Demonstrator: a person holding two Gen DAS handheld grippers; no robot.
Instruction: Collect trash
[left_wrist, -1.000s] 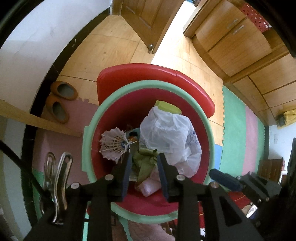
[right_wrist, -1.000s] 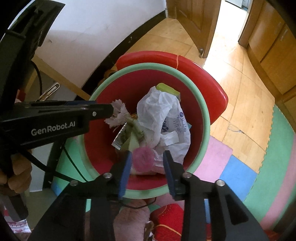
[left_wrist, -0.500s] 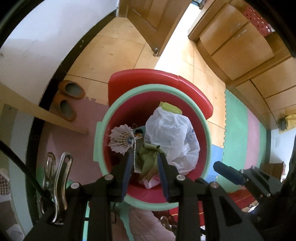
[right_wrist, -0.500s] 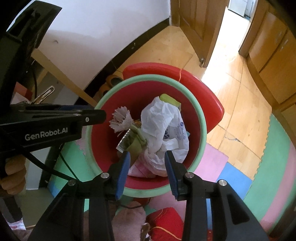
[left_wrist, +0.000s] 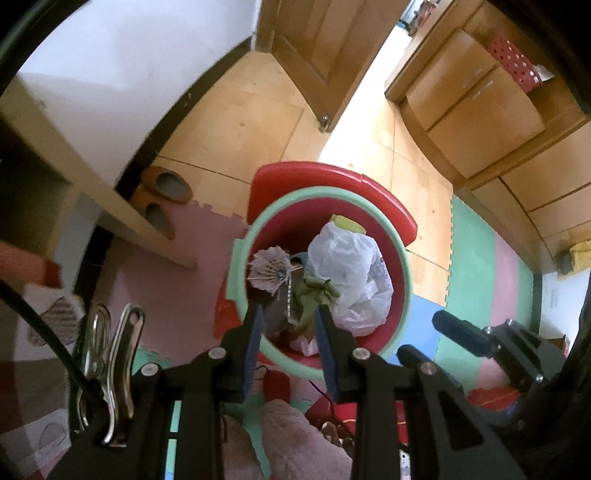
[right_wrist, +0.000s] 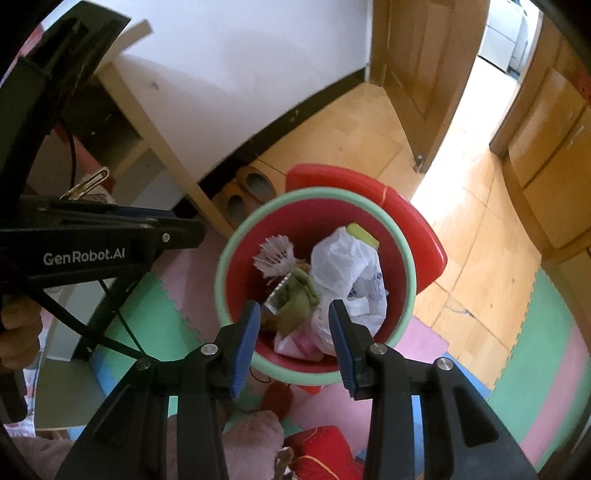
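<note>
Both tools hang above the bin (left_wrist: 408, 295), pointing down into it. The left tool (left_wrist: 288, 325) and the right tool (right_wrist: 293, 321) each stand part open with nothing held. The trash lies inside: a white bag (right_wrist: 347, 269), a shuttlecock (left_wrist: 267, 269), a green wrapper (right_wrist: 299, 299).

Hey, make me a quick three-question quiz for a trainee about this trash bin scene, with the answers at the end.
1. True or false: the white plastic bag lies inside the bin.
2. What sits on the wooden floor beside the bin, against the wall? A) a pair of slippers B) a broom C) a bottle
3. Fill in: the feathered item in the bin is a ______.

Key
1. True. The bag lies among the other trash in the bin.
2. A. The slippers lie by the dark skirting board.
3. Shuttlecock. It rests to the left of the bag.
</note>
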